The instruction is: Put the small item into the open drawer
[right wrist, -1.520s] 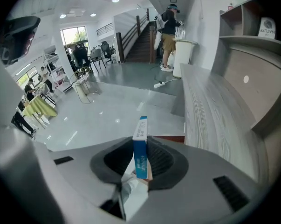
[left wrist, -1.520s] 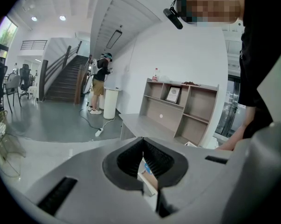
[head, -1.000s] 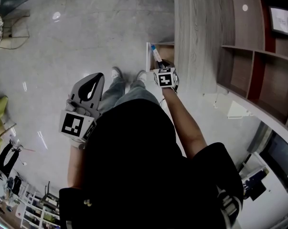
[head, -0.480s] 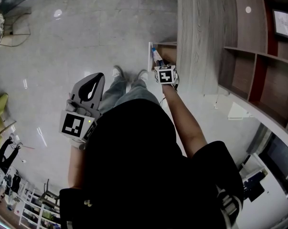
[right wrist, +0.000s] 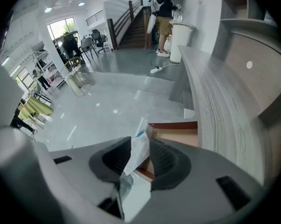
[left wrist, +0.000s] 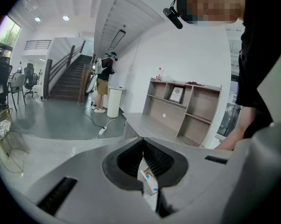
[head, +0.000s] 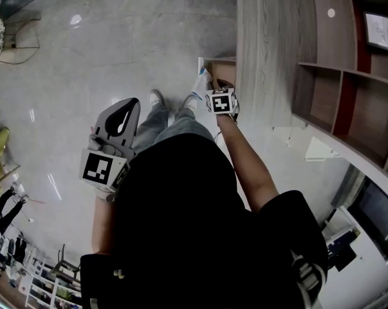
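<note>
While the head view shows the left gripper [head: 133,103] held out over the grey floor [head: 71,63], well apart from the furniture, its own view gives the finer detail. There the left gripper [left wrist: 142,140] has its jaws closed tip to tip. A second packet [left wrist: 148,183], white with blue print, is pinched between the ribbed pads behind the tips. Just right of this gripper, the person's shoes [head: 156,97] stand on the floor.

Further right, the right gripper [head: 214,85] is extended at the front of the open drawer [head: 221,69]. In its own view the right gripper [right wrist: 140,140] has its jaws opening, close to their widest. The small packet [right wrist: 139,153], white with a blue corner, stands between them, tilted with its top leaning right. A gap shows beside the right pad, and neither pad is seen pressing on it. In the head view the small packet [head: 201,82] sits at this gripper's tips, by the drawer's front edge. Whether it rests on the drawer cannot be told. The drawer's rim [right wrist: 173,124] and pale wooden inside lie directly ahead of and below the jaws.

Right of this gripper runs the grey wood-grain cabinet top [right wrist: 224,101]. Beyond it stand open shelves [head: 348,76].
</note>
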Available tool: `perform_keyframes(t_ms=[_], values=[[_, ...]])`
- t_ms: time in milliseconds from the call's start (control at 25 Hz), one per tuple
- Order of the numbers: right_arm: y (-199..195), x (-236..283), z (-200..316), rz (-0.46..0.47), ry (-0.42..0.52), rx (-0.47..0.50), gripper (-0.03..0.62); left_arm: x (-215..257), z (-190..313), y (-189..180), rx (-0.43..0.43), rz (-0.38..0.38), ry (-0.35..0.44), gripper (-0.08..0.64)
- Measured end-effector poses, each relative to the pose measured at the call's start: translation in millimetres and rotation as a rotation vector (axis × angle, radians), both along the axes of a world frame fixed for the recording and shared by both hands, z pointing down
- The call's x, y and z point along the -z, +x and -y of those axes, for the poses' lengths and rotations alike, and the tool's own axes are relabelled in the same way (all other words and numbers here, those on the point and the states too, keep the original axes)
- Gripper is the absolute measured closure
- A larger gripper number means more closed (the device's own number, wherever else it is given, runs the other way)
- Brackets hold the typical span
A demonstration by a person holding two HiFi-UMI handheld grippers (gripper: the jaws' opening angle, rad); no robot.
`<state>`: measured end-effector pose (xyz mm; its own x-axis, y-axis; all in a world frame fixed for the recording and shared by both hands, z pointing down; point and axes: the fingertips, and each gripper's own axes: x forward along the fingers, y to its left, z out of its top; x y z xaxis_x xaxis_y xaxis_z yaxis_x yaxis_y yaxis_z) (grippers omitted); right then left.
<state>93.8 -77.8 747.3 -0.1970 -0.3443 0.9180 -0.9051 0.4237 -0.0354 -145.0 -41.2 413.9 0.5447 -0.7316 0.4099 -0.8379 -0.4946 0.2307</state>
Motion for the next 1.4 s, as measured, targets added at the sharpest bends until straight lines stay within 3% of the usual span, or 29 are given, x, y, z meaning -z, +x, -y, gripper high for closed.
perform_keyframes(t_ms=[320, 520, 680, 1000, 1400], values=[[-1, 25, 3, 0.028, 0.048, -0.026, 0.482, 5, 1, 5, -0.006, -0.015, 0.017, 0.557], [-7, 61, 15, 0.062, 0.123, -0.025, 0.556, 7, 2, 10, -0.03, -0.022, 0.037, 0.557], [-15, 95, 23, 0.11, 0.184, -0.02, 0.577, 10, 5, 17, -0.052, -0.031, 0.053, 0.557], [-28, 172, 33, 0.199, 0.316, 0.0, 0.58, 16, 16, 29, -0.09, -0.052, 0.085, 0.557], [-37, 270, 30, 0.268, 0.519, 0.096, 0.58, 26, 33, 44, -0.137, -0.087, 0.141, 0.557]])
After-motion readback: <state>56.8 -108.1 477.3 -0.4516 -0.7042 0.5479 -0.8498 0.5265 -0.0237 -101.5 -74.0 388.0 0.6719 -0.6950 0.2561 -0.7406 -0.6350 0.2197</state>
